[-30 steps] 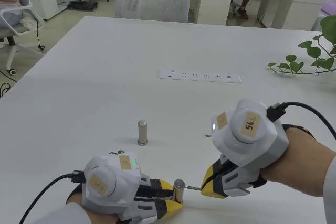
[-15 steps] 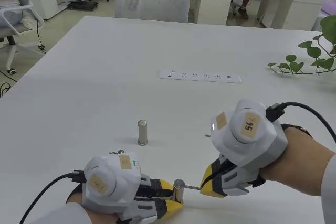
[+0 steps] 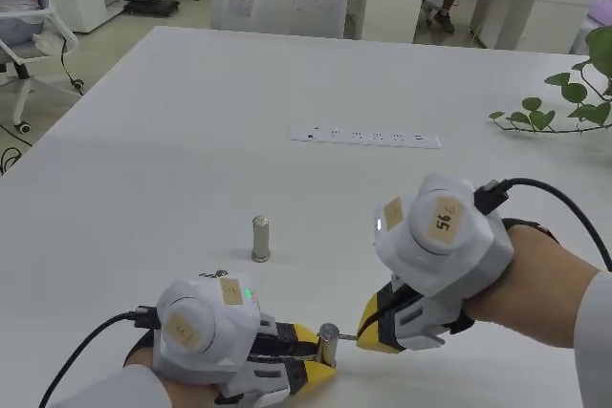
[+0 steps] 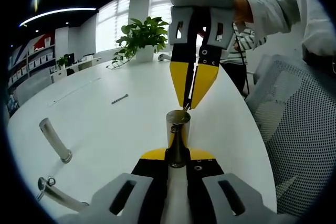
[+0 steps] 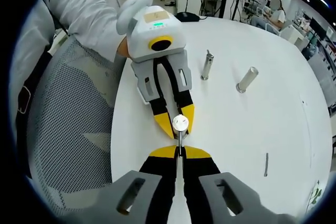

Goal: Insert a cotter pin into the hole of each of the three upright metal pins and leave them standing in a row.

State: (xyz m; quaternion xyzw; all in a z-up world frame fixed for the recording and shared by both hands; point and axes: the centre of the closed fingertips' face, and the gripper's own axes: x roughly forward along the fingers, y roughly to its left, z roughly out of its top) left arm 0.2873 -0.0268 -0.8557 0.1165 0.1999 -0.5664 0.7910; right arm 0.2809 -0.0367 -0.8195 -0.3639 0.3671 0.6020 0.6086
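One metal pin (image 4: 178, 124) in left claw (image 4: 178, 156), cotter pin (image 5: 180, 139) in right claw (image 5: 180, 153)

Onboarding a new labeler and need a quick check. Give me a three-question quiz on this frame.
1. True or false: the left claw grips a metal pin upright.
2. What does the right claw hold? A) a cotter pin B) a screwdriver C) nothing
3. Fill in: the bare pin beyond both claws stands ____ on the table.

Key: 1 true; 2 A; 3 upright
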